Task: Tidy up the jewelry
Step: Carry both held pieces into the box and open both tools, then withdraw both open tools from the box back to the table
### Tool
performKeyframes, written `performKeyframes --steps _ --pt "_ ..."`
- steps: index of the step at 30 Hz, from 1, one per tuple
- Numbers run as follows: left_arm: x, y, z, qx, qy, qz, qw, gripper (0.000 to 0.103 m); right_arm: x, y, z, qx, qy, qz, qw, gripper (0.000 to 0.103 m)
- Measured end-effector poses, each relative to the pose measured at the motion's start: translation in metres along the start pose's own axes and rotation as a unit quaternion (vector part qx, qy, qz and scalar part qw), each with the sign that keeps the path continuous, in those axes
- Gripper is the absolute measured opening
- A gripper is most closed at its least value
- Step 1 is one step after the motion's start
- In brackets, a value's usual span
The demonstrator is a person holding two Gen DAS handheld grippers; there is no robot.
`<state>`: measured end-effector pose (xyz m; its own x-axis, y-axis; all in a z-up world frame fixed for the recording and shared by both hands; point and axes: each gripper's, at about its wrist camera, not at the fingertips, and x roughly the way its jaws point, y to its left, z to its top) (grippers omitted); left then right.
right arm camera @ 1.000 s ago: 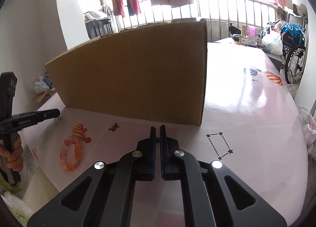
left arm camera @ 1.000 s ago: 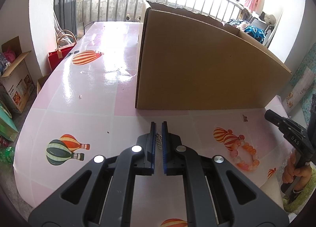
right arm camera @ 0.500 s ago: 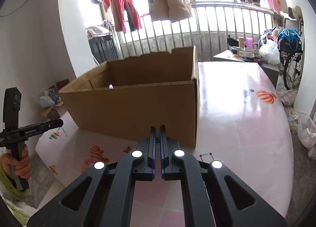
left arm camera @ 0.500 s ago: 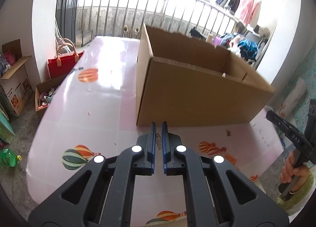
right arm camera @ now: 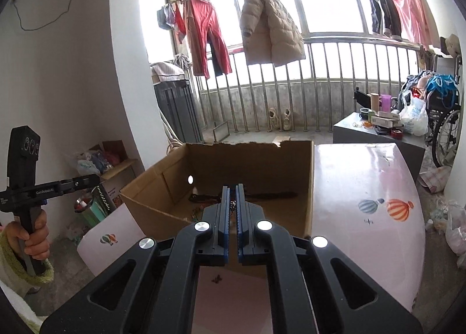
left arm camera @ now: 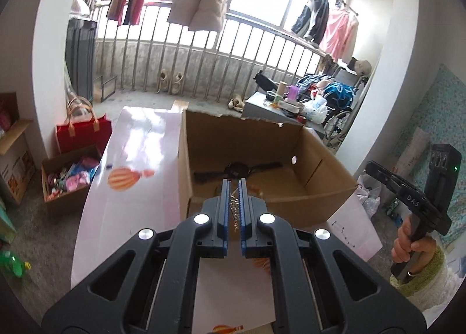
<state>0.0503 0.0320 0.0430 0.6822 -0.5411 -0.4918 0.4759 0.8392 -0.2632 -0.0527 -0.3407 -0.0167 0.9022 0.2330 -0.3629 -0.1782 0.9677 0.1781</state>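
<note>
Left claw (left arm camera: pixel 234 188) pinches a light, limp chain (left arm camera: pixel 234 210); right claw (right arm camera: pixel 232 194) clamps its tiny end (right arm camera: pixel 232 204) above box (right arm camera: pixel 308 188). Snags easily.

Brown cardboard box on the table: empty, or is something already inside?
Not empty. The brown cardboard box holds a dark strap-like item on its floor; what it is, cannot tell.

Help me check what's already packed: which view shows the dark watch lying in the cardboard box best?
The left wrist view: the dark watch lies across the floor of the cardboard box, both straps visible. In the right wrist view the right gripper hides its middle, so only the strap ends show.
</note>
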Motion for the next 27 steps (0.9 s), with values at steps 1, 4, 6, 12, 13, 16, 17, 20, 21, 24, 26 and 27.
performKeyframes --steps 1,4,6,12,13,16,17,20,21,24,26,27 --pt "0.003 -0.003 0.010 0.005 -0.001 -0.007 1.0000 0.005 0.003 0.000 0.006 -0.001 -0.001 0.003 1.000 0.004" --pt "0.014 -0.013 0.032 0.024 0.002 -0.011 0.9996 0.005 0.016 -0.001 0.025 -0.007 0.004 0.017 1.000 0.004" --pt "0.028 -0.021 0.045 0.040 0.009 -0.014 0.9991 0.005 0.029 -0.004 0.034 -0.008 0.017 0.024 1.000 0.004" --pt "0.097 -0.019 0.065 0.036 0.076 -0.011 0.9964 0.005 0.081 -0.020 0.047 0.012 0.079 0.017 0.997 0.004" --pt "0.106 -0.016 0.065 0.032 0.084 -0.010 0.9959 0.005 0.087 -0.023 0.048 0.015 0.088 0.015 0.996 0.004" --pt "0.134 -0.009 0.067 0.034 0.116 0.008 0.9927 0.005 0.106 -0.029 0.052 0.020 0.116 0.006 0.993 0.004" --pt "0.143 -0.007 0.066 0.035 0.125 0.016 0.9914 0.006 0.113 -0.031 0.053 0.023 0.129 0.005 0.991 0.004" --pt "0.163 -0.002 0.065 0.033 0.152 0.033 0.9872 0.029 0.131 -0.041 0.050 0.041 0.165 -0.005 0.985 0.006" --pt "0.166 0.000 0.065 0.032 0.154 0.039 0.9868 0.035 0.134 -0.044 0.049 0.045 0.170 -0.008 0.984 0.006" --pt "0.169 0.004 0.066 0.030 0.153 0.051 0.9865 0.035 0.134 -0.045 0.047 0.048 0.170 -0.011 0.984 0.006" --pt "0.168 0.006 0.067 0.024 0.149 0.055 0.9870 0.035 0.130 -0.044 0.048 0.047 0.165 -0.013 0.985 0.015" --pt "0.167 0.007 0.067 0.022 0.147 0.055 0.9874 0.035 0.128 -0.044 0.049 0.048 0.160 -0.014 0.986 0.024"
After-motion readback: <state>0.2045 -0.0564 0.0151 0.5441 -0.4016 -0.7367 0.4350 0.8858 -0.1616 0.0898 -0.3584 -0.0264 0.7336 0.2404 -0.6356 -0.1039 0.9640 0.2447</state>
